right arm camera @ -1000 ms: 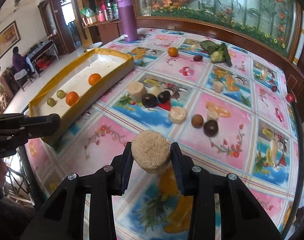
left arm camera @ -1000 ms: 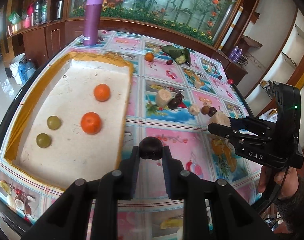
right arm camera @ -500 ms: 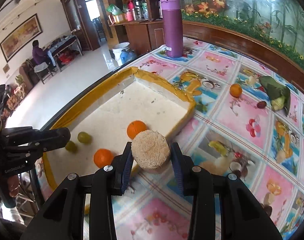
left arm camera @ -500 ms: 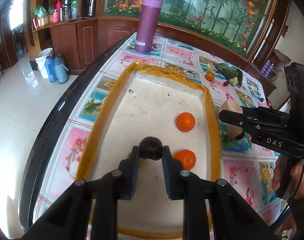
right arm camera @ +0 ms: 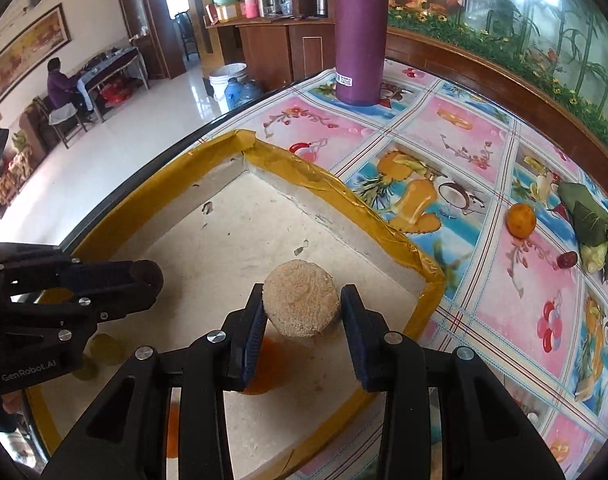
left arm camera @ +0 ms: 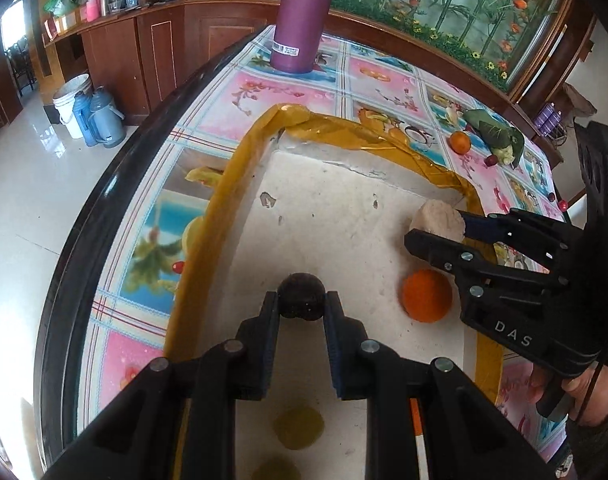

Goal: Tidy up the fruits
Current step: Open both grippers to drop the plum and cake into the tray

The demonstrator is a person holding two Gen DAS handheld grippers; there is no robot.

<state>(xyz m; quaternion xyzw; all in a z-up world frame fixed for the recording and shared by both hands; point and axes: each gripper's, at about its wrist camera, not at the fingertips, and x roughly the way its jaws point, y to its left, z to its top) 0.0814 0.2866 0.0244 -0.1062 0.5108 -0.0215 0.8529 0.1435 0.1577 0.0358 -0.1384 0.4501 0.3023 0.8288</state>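
The left gripper (left arm camera: 301, 306) is clamping a dark round fruit (left arm camera: 301, 296) between its fingertips, holding it above the white floor of the yellow-rimmed tray (left arm camera: 219, 216). Just below it in the left wrist view, two green fruits (left arm camera: 299, 427) are lying in the tray, partly hidden by the fingers. To the right, an orange (left arm camera: 427, 295) is sitting in the tray beside the right gripper (left arm camera: 436, 226).

The right gripper (right arm camera: 301, 316) is gripping a tan, rough-surfaced disc (right arm camera: 301, 303), with the left pad touching it and a sliver of gap on the right, over the tray's (right arm camera: 384, 228) near right corner. Another orange (right arm camera: 263, 364) is showing beneath it.

Farther out on the fruit-patterned tablecloth (right arm camera: 444, 136), a loose orange (right arm camera: 521, 221), a small red fruit (right arm camera: 567, 259) and a leafy green bundle (right arm camera: 592, 224) are lying well apart from the tray. At the far edge a purple bottle (right arm camera: 360, 32) is standing upright.
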